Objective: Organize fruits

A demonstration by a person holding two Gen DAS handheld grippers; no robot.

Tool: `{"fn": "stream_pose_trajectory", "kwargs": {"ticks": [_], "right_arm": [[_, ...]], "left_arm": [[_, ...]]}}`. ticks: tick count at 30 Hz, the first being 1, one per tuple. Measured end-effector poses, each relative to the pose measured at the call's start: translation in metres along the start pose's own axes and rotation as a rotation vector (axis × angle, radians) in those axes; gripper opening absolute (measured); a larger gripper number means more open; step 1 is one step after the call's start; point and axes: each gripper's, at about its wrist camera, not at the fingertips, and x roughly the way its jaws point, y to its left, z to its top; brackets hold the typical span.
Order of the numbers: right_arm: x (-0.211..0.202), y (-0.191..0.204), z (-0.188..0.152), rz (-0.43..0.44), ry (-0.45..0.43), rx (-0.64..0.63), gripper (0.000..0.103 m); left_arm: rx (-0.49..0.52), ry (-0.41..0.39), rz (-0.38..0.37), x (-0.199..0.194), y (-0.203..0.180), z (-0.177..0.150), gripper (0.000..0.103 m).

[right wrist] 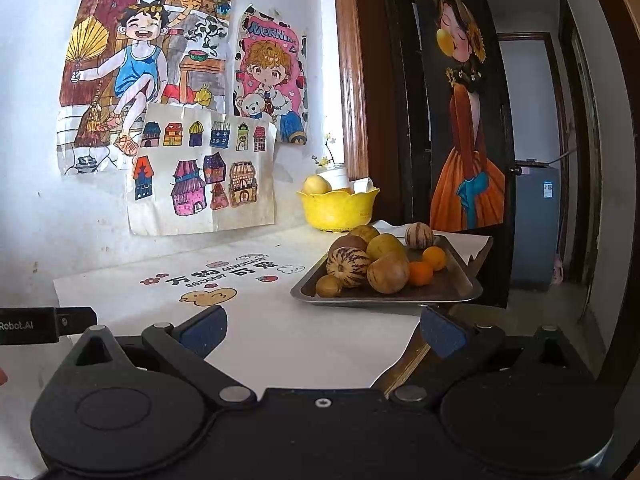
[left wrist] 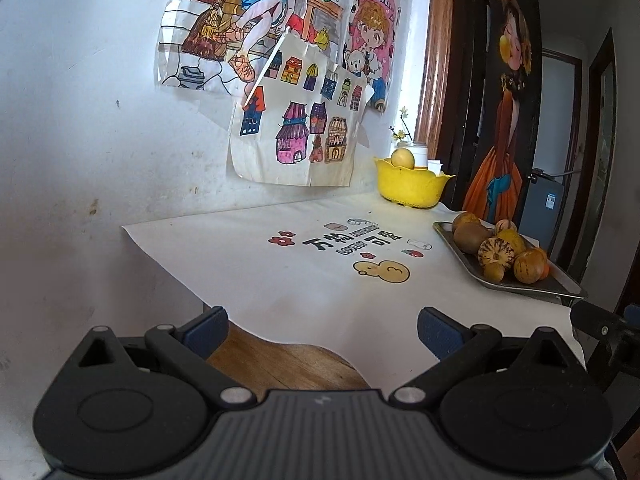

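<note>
Both hand-held grippers hang empty over the near edge of the tabletop with blue pads spread wide — the left hand-held gripper at the near left, the right hand-held gripper just short of the metal tray. On that tray, at the right, the fruits lie heaped and touching — striped melons, brown-green ones and two small oranges. At the far right corner by the wall stands a yellow bowl with one pale yellow fruit in it.

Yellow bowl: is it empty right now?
No, the yellow bowl already holds a pale yellow fruit showing above its rim.
</note>
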Motion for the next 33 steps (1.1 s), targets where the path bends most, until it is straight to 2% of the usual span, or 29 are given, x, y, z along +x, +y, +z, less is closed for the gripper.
{"fn": "stream_pose_trajectory", "kwargs": {"ticks": [33], "right_arm": [[-0.0004, 0.0020, -0.0020, 0.011, 0.007, -0.011, 0.103]], "left_arm": [[0.010, 0.012, 0.002, 0.0023, -0.0013, -0.0020, 0.103]]}}
